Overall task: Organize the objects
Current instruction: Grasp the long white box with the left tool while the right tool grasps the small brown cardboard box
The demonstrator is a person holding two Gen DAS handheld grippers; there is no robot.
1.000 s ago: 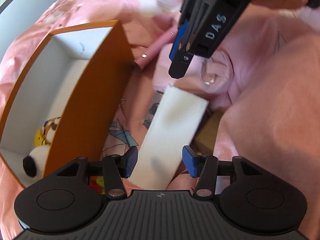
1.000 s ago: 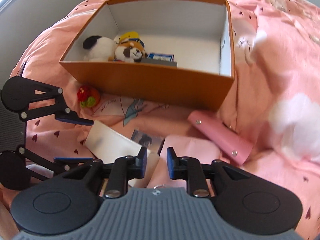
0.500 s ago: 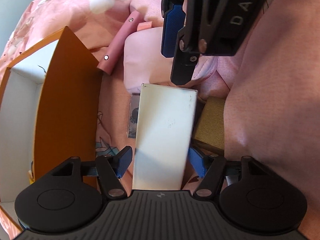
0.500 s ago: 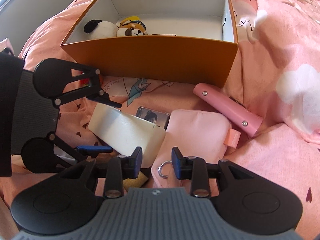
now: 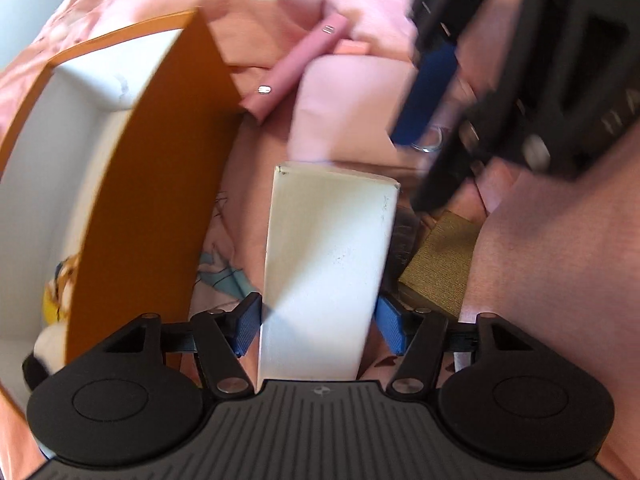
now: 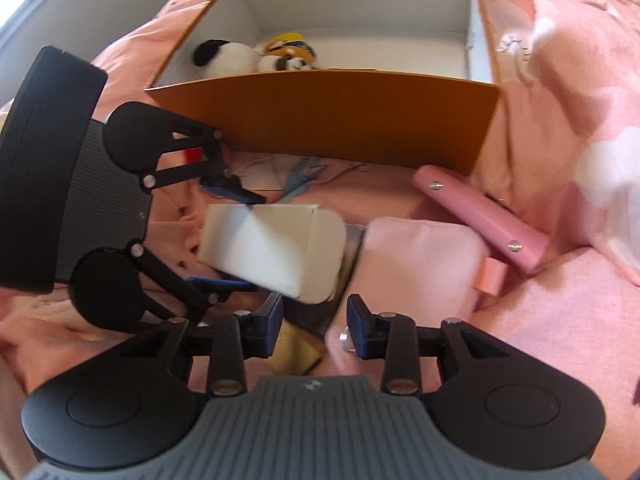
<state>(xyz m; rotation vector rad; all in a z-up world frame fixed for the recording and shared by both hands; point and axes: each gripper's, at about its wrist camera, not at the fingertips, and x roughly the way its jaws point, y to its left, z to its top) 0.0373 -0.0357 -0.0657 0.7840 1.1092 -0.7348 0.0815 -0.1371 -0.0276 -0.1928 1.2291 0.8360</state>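
Right gripper (image 5: 448, 128) motion-blurred; card under white box (image 6: 276, 252) mostly hidden.

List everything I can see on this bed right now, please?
Storage box: one, orange outside, white inside, on the bedspread.
Soft toys: at least two, black-and-white and yellow-brown, inside the storage box.
White carton: one, lying between the left gripper's pads.
Pink tube: one, beside the storage box's corner.
Pink pouch: one, with a metal ring, next to the white carton.
Gold card: one, partly under the white carton.
Bedspread: pink, under everything.
Left gripper: black, blue pads, closing round the white carton.
Right gripper: black, opening, at the pouch's ring.
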